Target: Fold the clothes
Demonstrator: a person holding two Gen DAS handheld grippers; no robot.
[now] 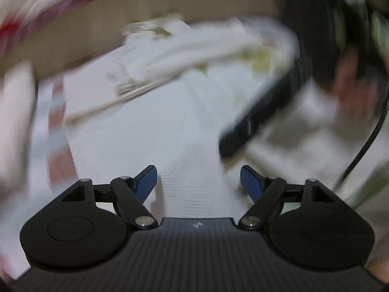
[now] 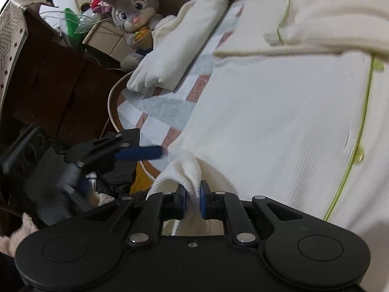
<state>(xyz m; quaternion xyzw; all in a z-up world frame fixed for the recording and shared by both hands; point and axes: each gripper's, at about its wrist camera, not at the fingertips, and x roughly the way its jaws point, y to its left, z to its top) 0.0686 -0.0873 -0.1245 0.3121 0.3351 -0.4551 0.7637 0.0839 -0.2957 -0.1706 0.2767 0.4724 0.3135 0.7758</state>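
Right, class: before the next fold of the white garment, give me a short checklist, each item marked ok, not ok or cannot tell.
1. Right hand-held gripper pinching the white garment: ok, a bunched corner sits between its pads.
2. Left hand-held gripper holding cloth: not ok, jaws open with nothing between them.
3. Left gripper near the garment's edge: ok, it shows beside the corner in the right wrist view.
4. Garment lying flat: cannot tell, far end looks rumpled.
5. Folded white pile out of the way: ok, apart beside the plush rabbit.
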